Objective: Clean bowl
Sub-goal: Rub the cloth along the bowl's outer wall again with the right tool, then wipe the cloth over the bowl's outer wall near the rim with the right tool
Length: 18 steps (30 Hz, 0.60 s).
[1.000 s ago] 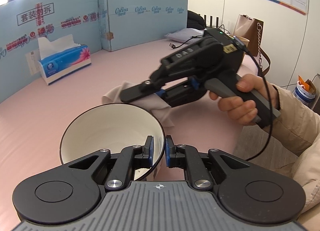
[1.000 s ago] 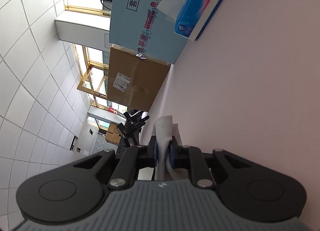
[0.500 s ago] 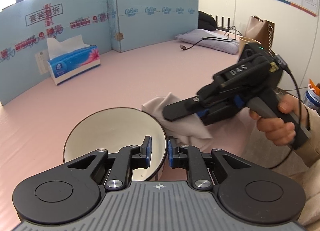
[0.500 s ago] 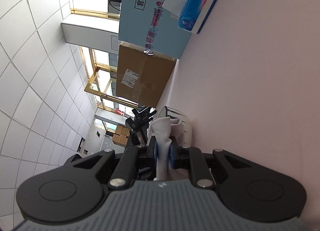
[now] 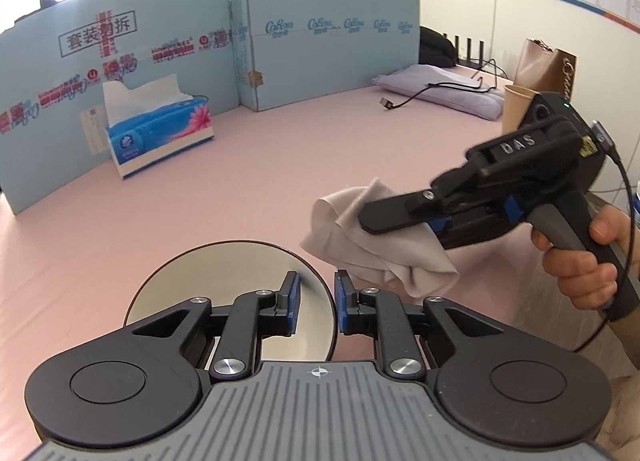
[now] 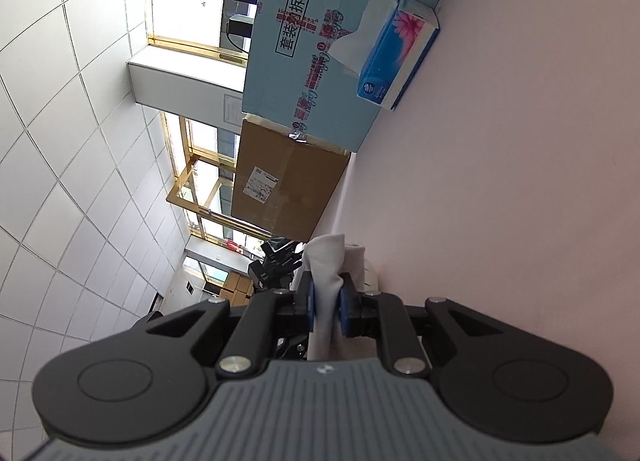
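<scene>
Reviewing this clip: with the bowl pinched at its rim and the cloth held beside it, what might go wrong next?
1. The left gripper holds the bowl only by a narrow pinch on its rim; wiping pressure might twist or slip it.
2. The right gripper clamps a bunched cloth with loose folds hanging, so the hard fingers may strike the bowl before the fabric does.

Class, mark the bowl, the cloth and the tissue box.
bowl (image 5: 224, 261), left wrist view, inner wall.
cloth (image 5: 372, 253), left wrist view, hanging folds.
tissue box (image 5: 160, 133), left wrist view, blue front face.
</scene>
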Each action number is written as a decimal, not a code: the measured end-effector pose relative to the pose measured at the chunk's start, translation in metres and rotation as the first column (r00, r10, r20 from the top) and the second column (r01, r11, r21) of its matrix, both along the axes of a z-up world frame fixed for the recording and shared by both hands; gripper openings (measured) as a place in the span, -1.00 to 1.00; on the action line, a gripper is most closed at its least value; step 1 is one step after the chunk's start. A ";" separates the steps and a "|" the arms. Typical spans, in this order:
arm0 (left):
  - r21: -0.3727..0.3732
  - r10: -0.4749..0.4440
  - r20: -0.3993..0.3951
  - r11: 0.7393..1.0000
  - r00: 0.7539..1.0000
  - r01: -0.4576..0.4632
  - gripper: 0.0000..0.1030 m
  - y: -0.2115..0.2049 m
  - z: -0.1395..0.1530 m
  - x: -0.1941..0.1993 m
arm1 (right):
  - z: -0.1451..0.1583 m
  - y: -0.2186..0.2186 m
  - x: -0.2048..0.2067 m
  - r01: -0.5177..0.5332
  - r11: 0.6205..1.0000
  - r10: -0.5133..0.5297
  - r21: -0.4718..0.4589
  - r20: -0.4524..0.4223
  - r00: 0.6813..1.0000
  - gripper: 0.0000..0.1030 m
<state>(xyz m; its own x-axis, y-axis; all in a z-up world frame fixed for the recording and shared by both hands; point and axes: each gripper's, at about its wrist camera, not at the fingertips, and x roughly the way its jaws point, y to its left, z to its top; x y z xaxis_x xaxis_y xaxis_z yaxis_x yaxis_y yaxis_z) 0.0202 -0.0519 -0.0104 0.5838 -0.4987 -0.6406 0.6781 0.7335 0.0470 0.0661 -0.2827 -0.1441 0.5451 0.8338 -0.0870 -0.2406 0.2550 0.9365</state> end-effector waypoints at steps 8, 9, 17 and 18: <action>0.023 -0.124 0.006 0.992 0.992 0.123 -0.84 0.014 0.000 -0.012 | -0.008 0.009 0.000 0.003 1.000 -0.003 -0.001 -0.022 1.000 -0.68; 0.022 -0.131 0.006 0.991 0.991 0.131 -0.83 0.016 0.000 -0.012 | -0.010 0.010 0.001 0.003 1.000 -0.003 0.005 -0.029 1.000 -0.68; 0.015 -0.189 0.004 0.982 0.982 0.189 -0.82 0.027 -0.001 -0.015 | -0.015 0.018 0.011 0.008 0.999 -0.005 0.043 -0.057 0.998 -0.68; 0.014 -0.197 0.004 0.980 0.980 0.197 -0.82 0.028 -0.001 -0.015 | -0.015 0.019 0.014 0.009 0.999 -0.006 0.044 -0.062 0.998 -0.68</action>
